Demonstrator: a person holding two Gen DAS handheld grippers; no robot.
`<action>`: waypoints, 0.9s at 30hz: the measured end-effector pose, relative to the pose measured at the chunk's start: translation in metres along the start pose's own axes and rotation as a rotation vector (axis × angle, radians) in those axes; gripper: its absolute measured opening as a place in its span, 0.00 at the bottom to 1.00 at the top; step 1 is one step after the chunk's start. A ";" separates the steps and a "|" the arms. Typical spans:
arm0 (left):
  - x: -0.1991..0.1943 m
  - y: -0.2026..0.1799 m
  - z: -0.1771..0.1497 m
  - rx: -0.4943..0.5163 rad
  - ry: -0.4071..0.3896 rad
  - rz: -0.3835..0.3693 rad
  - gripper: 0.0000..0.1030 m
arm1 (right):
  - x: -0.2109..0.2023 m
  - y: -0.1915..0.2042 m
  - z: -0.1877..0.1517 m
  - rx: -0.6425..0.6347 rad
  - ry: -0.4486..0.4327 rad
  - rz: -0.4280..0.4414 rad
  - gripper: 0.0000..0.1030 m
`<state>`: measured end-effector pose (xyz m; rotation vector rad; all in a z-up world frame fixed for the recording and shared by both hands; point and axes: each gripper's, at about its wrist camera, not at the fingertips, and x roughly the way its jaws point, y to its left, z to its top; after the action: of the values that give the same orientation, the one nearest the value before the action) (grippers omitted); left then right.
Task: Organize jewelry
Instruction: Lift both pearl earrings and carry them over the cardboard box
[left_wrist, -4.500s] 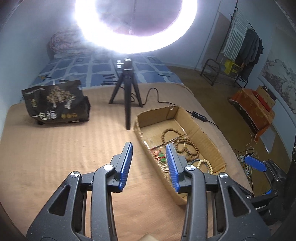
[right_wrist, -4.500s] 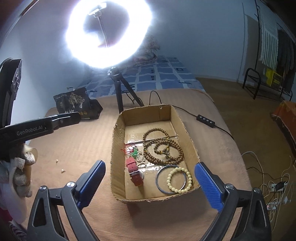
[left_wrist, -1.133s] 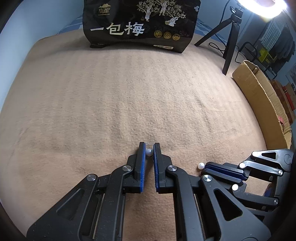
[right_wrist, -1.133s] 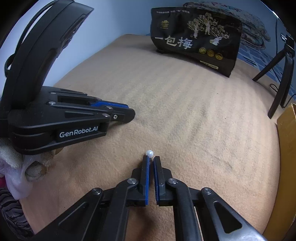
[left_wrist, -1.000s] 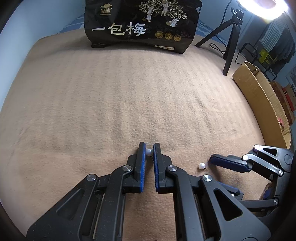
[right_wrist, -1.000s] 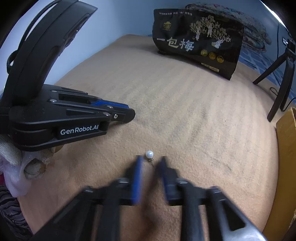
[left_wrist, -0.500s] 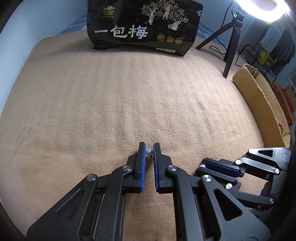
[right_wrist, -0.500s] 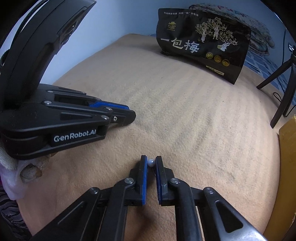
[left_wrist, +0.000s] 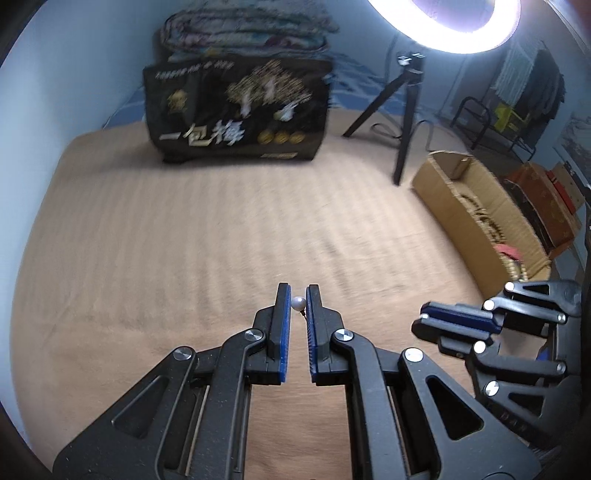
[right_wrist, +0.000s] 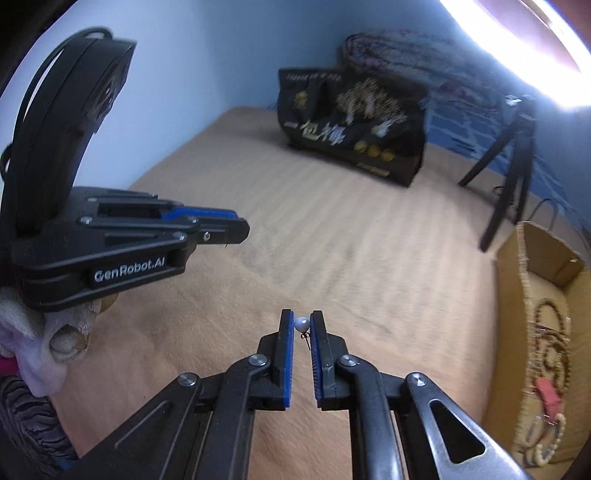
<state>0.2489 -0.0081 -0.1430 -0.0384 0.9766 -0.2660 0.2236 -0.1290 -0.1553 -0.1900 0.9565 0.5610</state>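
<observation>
The left gripper (left_wrist: 297, 295) has its fingers (left_wrist: 283, 325) drawn narrow around 1 small pearl earring (left_wrist: 297, 303), pinched near the tips and lifted clear of the tan bed cover (left_wrist: 184, 236) below. The right gripper (right_wrist: 302, 321) does the same with a second pearl earring (right_wrist: 301, 325), whose thin post (right_wrist: 306, 336) points down between the blue pads. The 2 grippers hang side by side above the cover, near each other but apart. To the right lies the open cardboard box (right_wrist: 524, 266), with brown bead strands (right_wrist: 546, 325) and a red strap (right_wrist: 548, 397) inside. A black printed bag (left_wrist: 236, 110) stands at the far end, beside the ring light's tripod (left_wrist: 402, 110).
</observation>
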 end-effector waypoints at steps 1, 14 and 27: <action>-0.003 -0.005 0.001 0.008 -0.007 -0.003 0.06 | -0.009 -0.005 -0.001 0.009 -0.010 -0.006 0.06; -0.035 -0.078 0.010 0.108 -0.077 -0.071 0.06 | -0.090 -0.055 -0.027 0.096 -0.096 -0.081 0.06; -0.038 -0.148 0.029 0.183 -0.112 -0.134 0.06 | -0.147 -0.131 -0.062 0.275 -0.166 -0.185 0.06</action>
<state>0.2219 -0.1449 -0.0729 0.0484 0.8359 -0.4707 0.1825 -0.3176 -0.0825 0.0152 0.8345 0.2667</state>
